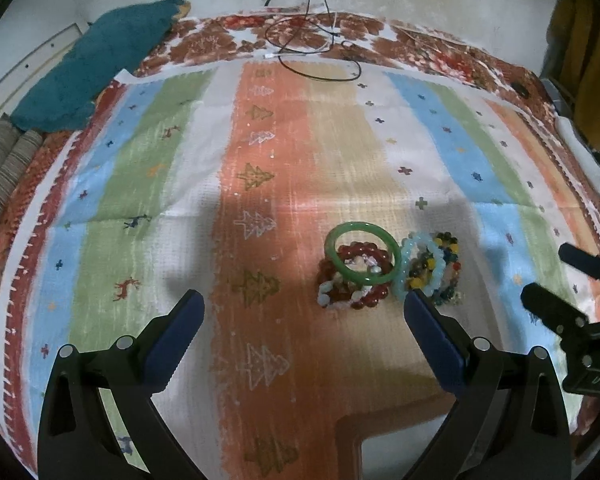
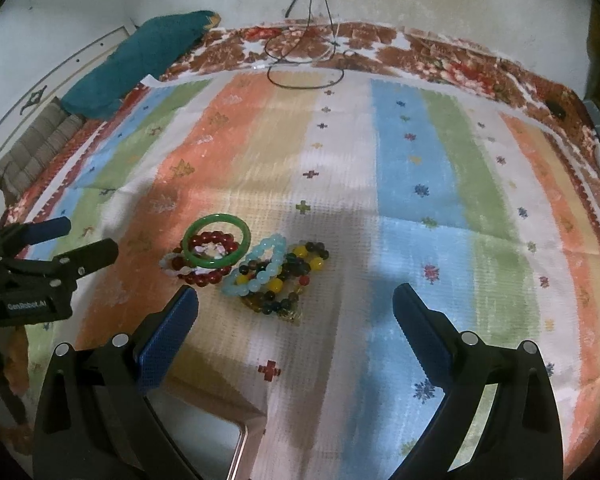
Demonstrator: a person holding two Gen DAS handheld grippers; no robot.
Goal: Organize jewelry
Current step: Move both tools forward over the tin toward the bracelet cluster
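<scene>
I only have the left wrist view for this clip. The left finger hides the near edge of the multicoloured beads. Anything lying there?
Observer: Yes. The right wrist view shows an amber-yellow piece at the near edge of the multicoloured bead bracelets.
Operator: Is the right gripper open?
Observer: Yes, the right gripper is wide open and empty.
Operator: What is below it?
Observer: A pinkish tray rim at the bottom edge.
</scene>
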